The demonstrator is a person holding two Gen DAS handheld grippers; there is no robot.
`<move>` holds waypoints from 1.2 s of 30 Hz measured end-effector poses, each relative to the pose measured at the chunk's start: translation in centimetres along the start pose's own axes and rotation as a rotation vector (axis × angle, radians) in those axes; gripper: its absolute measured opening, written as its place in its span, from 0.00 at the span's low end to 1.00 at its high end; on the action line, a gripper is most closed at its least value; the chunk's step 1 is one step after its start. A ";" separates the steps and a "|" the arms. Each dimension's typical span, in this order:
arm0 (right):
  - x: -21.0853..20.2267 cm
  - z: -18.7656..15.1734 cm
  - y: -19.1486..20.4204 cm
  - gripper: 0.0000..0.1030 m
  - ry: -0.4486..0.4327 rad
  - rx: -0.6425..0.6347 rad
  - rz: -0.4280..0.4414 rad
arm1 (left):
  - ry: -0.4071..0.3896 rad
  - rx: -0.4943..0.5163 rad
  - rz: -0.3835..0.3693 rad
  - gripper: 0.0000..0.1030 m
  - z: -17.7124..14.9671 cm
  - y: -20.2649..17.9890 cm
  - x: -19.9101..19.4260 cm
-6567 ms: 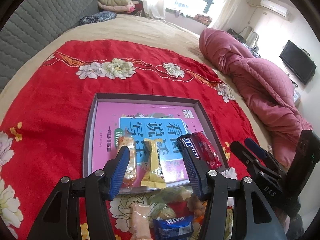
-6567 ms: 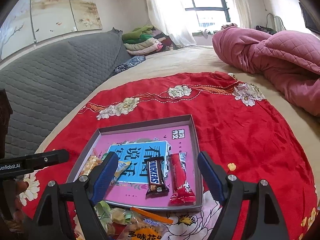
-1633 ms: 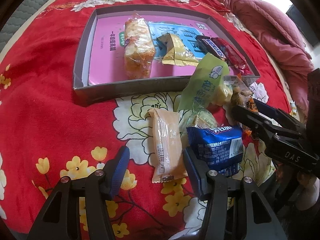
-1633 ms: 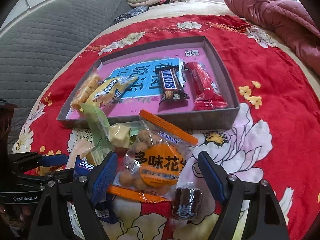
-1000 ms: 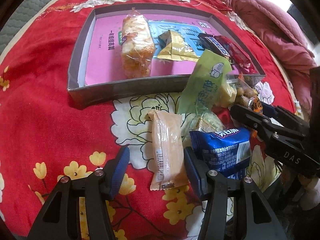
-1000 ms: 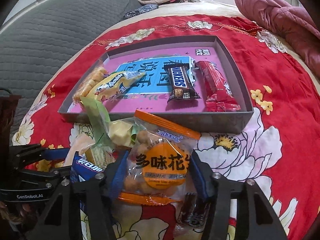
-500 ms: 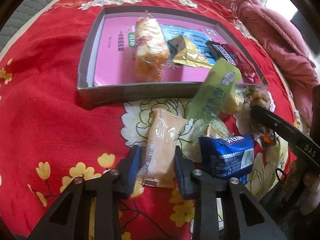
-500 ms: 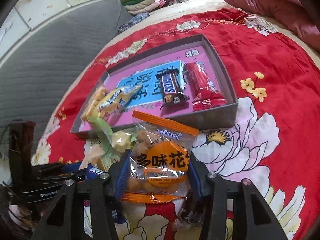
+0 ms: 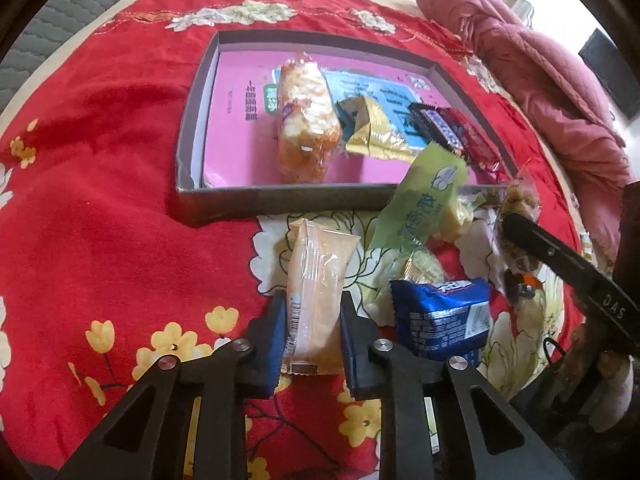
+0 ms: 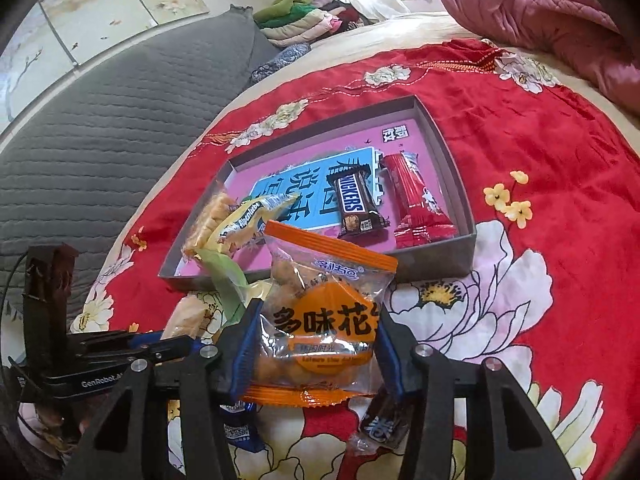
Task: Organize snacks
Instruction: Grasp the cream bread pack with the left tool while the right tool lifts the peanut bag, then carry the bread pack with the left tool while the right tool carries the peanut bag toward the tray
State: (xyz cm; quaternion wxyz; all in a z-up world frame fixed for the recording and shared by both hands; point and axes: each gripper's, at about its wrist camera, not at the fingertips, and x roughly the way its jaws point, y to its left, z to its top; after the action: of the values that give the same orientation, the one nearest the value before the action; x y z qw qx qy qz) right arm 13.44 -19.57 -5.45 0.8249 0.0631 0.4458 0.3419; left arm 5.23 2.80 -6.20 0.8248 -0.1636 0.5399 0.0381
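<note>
Left hand-held gripper (image 9: 312,328) just closed, pinching pale cake packet (image 9: 318,276) by near end, ready for lift. Right hand-held gripper (image 10: 316,344) clamps orange peanut bag (image 10: 324,308) sideways. Both sit just before grey tray (image 10: 460,188), their likely destination.

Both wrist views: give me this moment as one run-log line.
left gripper: shut on pale packet | right gripper: shut on orange bag | tray: four snacks inside | phase: both grasped, not yet placed

One tray (image 10: 460,176), four snacks inside, perhaps five outside.
</note>
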 end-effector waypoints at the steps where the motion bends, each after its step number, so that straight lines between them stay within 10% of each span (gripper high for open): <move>1: 0.0 0.0 0.0 0.50 -0.002 -0.002 0.000 | -0.007 -0.001 0.000 0.24 0.1 0.0 -0.3; 36: -2.1 1.0 0.7 0.50 -0.102 -0.026 0.036 | -0.120 -0.010 -0.010 0.24 1.1 -1.3 -4.4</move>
State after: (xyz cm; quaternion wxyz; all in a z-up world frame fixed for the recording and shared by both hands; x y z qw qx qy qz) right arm 13.08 -20.16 -3.17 0.8409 0.0779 0.3976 0.3588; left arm 4.73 2.44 -1.54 0.8552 -0.1677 0.4883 0.0464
